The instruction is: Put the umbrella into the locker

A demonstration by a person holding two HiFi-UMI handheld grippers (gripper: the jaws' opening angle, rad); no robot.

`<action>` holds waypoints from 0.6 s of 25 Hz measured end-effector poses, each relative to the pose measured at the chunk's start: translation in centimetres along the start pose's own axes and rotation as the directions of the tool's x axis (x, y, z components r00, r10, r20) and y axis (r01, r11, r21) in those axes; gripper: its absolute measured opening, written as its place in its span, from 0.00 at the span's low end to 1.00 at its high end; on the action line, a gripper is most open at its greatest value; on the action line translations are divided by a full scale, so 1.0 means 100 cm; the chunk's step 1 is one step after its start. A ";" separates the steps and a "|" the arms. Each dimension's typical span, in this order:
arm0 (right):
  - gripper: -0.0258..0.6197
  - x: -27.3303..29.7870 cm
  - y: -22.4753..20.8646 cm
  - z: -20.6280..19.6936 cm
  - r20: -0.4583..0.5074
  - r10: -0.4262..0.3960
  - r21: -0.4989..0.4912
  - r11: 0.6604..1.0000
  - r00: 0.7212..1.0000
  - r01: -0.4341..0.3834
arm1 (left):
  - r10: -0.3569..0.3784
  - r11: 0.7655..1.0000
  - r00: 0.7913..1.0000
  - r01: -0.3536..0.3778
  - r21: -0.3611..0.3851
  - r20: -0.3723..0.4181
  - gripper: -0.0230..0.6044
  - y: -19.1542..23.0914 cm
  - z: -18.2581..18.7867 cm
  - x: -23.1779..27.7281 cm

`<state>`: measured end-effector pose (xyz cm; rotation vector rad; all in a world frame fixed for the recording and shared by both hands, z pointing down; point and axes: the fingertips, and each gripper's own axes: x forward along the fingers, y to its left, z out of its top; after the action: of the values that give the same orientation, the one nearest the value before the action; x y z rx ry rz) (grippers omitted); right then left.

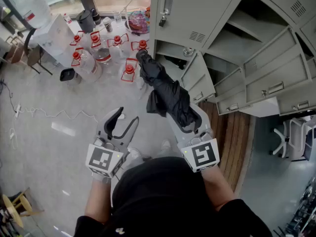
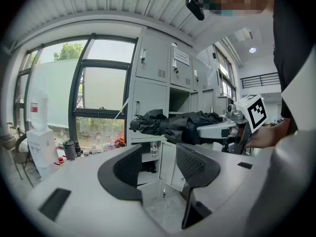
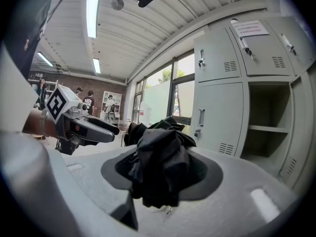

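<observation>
A folded black umbrella [image 1: 165, 90] is clamped between the jaws of my right gripper [image 1: 190, 125] and sticks out forward toward the grey lockers [image 1: 197, 14]. Its crumpled fabric [image 3: 160, 164] fills the right gripper view between the two pads. My left gripper [image 1: 121, 122] stands open and empty to the left, over the floor. In the left gripper view the umbrella [image 2: 173, 125] lies level in front of an open locker compartment [image 2: 180, 100], with nothing between the left jaws [image 2: 158, 169]. Several locker doors hang open.
Several clear water jugs with red caps [image 1: 106, 51] stand on the floor left of the lockers. A white box [image 1: 57, 31] and a chair [image 1: 29, 48] sit at the far left. A cable [image 1: 54, 115] lies on the floor. Wooden planks [image 1: 234, 142] run under the lockers at the right.
</observation>
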<state>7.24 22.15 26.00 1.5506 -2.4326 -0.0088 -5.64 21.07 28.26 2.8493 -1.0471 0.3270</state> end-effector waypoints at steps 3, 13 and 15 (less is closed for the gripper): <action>0.37 0.002 0.001 -0.002 0.004 -0.002 -0.005 1.000 1.000 0.002 | 0.003 1.000 1.000 -0.003 -0.005 -0.001 0.40 0.001 -0.004 0.000; 0.37 -0.002 -0.058 -0.018 0.031 0.062 0.042 0.997 0.998 -0.063 | 0.069 0.998 0.996 -0.069 0.000 -0.056 0.40 -0.028 0.003 0.049; 0.37 0.003 -0.065 -0.021 0.030 0.070 0.052 0.996 0.997 -0.072 | 0.073 0.997 0.995 -0.073 0.006 -0.066 0.40 -0.029 0.001 0.056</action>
<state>13.36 19.35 27.19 1.4942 -2.5279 0.0474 0.42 19.80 29.41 2.7876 -1.1404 0.4272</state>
